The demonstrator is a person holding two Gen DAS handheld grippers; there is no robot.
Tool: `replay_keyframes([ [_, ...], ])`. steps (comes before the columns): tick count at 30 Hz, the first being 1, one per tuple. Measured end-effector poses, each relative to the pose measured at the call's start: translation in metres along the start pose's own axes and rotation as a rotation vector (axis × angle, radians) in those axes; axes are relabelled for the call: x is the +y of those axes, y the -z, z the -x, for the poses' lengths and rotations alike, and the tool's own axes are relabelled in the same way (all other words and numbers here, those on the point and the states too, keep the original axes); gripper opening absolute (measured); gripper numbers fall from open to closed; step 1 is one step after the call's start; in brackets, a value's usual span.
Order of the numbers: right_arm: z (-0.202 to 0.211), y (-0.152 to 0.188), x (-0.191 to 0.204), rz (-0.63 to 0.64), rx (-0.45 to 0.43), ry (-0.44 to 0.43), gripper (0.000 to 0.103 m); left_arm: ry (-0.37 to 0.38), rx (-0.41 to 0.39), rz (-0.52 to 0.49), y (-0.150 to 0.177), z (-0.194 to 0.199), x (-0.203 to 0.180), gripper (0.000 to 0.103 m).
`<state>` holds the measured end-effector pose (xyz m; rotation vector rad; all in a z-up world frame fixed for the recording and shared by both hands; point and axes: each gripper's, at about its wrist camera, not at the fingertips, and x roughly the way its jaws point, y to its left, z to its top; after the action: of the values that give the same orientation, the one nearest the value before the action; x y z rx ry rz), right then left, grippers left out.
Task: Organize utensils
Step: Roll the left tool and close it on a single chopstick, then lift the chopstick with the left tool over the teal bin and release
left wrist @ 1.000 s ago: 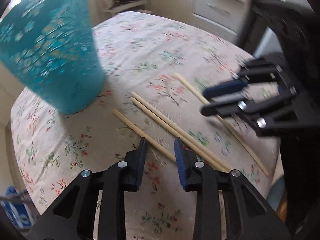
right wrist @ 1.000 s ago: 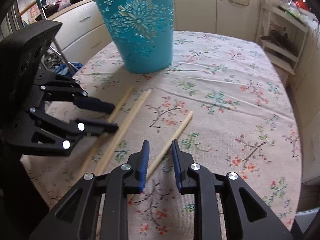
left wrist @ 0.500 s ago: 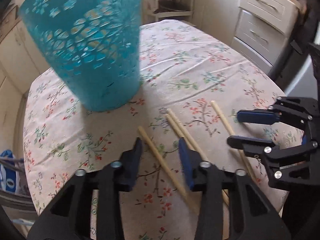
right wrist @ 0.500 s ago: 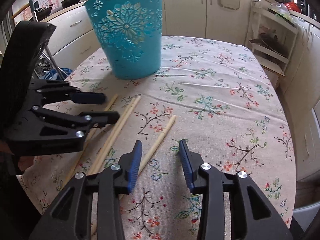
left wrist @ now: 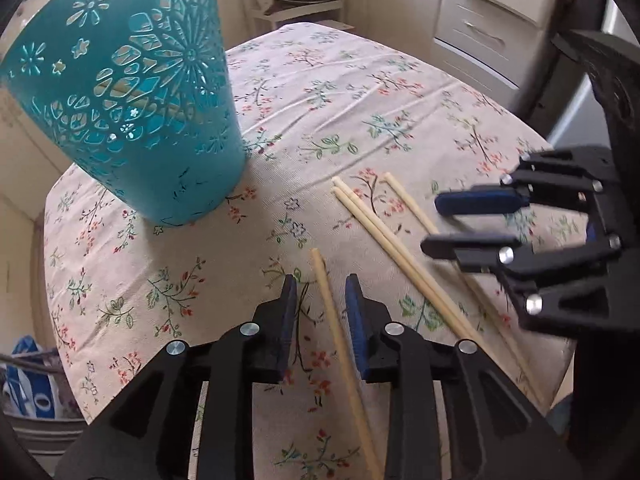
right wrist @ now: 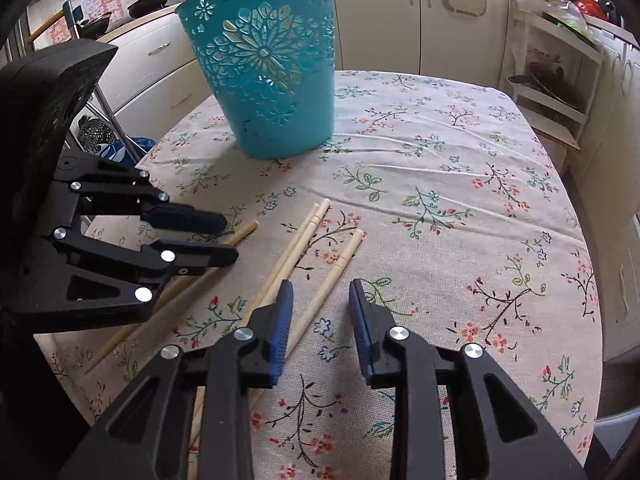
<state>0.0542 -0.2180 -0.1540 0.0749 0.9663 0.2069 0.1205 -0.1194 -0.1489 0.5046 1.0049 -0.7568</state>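
Several wooden chopsticks lie on the flowered tablecloth in front of a teal cut-out bucket, which stands upright with sticks showing inside. The left gripper hovers over the leftmost chopstick; the stick runs between its jaws untouched, and the jaws are opening. A pair of chopsticks lies side by side in the middle. The right gripper straddles the rightmost chopstick. Its jaws are closing, and the pads stand clear of the stick.
The table's near edge drops off just behind the chopsticks. Cream cabinets and a white shelf rack stand beyond the table. A blue bag and a metal stand sit on the floor at the left.
The left gripper has rolled and shifted, so the leftmost chopstick now lies between its jaws and the bucket stands more upright in its view. The right gripper has barely moved; its jaws widened, then narrowed slightly.
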Motion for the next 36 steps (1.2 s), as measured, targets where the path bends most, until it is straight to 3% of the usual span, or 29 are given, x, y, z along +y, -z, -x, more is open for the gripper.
replay_keyframes([
  [1,0.0,0.0,0.001,0.008,0.002,-0.005,0.028,-0.003,-0.004,0.011,-0.001,-0.001,0.0,0.02],
  [2,0.0,0.001,0.002,0.013,0.008,-0.026,0.019,0.009,-0.004,0.014,-0.002,-0.002,-0.002,0.006],
  [3,0.001,0.001,0.002,0.015,0.015,-0.041,0.013,0.011,-0.002,0.005,-0.005,-0.005,-0.005,0.005],
  [9,0.004,-0.001,-0.008,-0.04,-0.001,-0.029,0.017,-0.059,0.036,-0.026,-0.002,-0.003,-0.012,0.007],
  [12,0.001,0.0,-0.006,-0.036,0.001,-0.018,0.024,-0.104,0.045,-0.036,0.0,-0.002,-0.011,0.021],
  [13,0.0,-0.001,-0.004,-0.027,0.0,-0.013,0.025,-0.107,0.049,-0.026,-0.001,-0.003,-0.01,0.021],
  [15,-0.002,-0.001,-0.002,-0.011,-0.004,0.0,0.024,-0.097,0.042,-0.009,-0.002,-0.003,-0.008,0.016],
  [17,-0.003,-0.002,-0.003,-0.015,0.0,-0.013,0.011,-0.076,0.042,-0.002,-0.002,-0.003,-0.008,0.005],
  [21,0.002,-0.001,-0.01,-0.051,-0.008,-0.015,0.011,-0.092,0.05,-0.005,0.002,0.0,-0.012,0.005],
  [25,-0.001,-0.002,-0.008,-0.048,-0.004,0.003,0.022,-0.106,0.029,0.019,0.009,0.001,-0.009,0.009],
  [28,-0.004,-0.002,0.0,0.003,-0.006,0.034,0.02,-0.108,0.007,0.03,0.01,0.003,-0.011,0.005],
  [29,-0.004,-0.003,-0.002,-0.004,-0.006,0.027,0.011,-0.106,0.003,0.037,0.011,0.005,-0.011,0.005],
  [34,-0.002,-0.002,-0.012,-0.056,-0.005,-0.011,0.01,-0.081,-0.075,0.102,0.01,0.028,-0.005,0.005],
  [36,-0.002,-0.002,-0.01,-0.055,-0.009,-0.012,0.015,-0.046,-0.127,0.133,0.009,0.043,-0.002,0.005],
])
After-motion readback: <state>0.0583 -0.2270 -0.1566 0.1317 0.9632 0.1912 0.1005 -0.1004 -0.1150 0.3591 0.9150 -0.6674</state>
